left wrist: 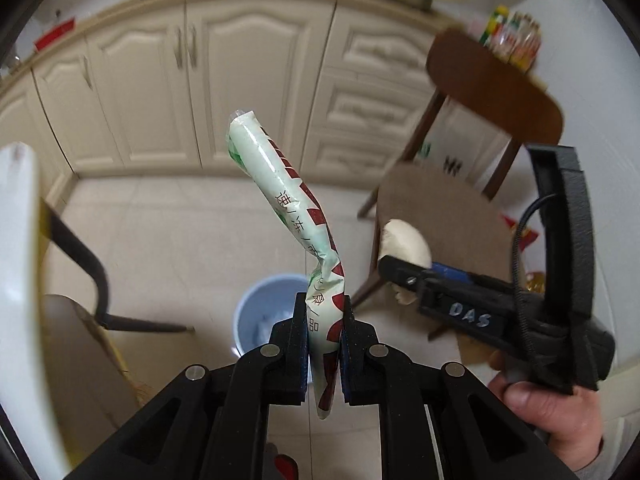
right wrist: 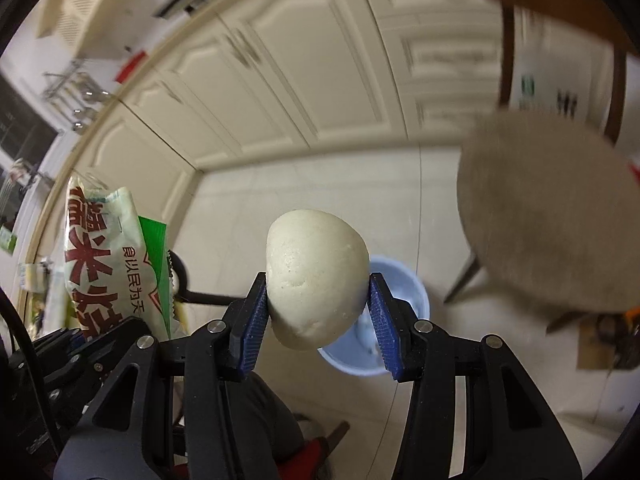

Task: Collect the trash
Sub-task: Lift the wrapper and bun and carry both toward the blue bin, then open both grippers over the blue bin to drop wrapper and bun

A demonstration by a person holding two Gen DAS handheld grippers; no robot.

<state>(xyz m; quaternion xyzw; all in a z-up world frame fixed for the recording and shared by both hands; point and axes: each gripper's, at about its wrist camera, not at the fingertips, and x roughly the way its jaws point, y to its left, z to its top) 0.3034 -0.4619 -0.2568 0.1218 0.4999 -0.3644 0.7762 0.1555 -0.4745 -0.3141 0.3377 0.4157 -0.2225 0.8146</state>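
My left gripper [left wrist: 325, 332] is clamped tight on a crumpled food wrapper [left wrist: 288, 216], green and white with dark red print, which sticks up and away from the 2 pads and bends partway along. My right gripper [right wrist: 318, 308] is clenched on a pale steamed bun [right wrist: 316, 280], the blue pads pressing its 2 sides. From the left view the right gripper [left wrist: 404, 276] shows off to the side with my hand [left wrist: 548, 404] around its handle, the bun [left wrist: 404, 244] at its tip. From the right view the wrapper [right wrist: 108, 260] stands to the left, beside the bun. Both grippers hang above the tiled floor [left wrist: 168, 232], with a light blue bin [right wrist: 396, 312] on the floor beneath them, something whitish inside it. A wooden chair [left wrist: 492, 80] stands to the right, in front of cream cabinets [left wrist: 248, 80]
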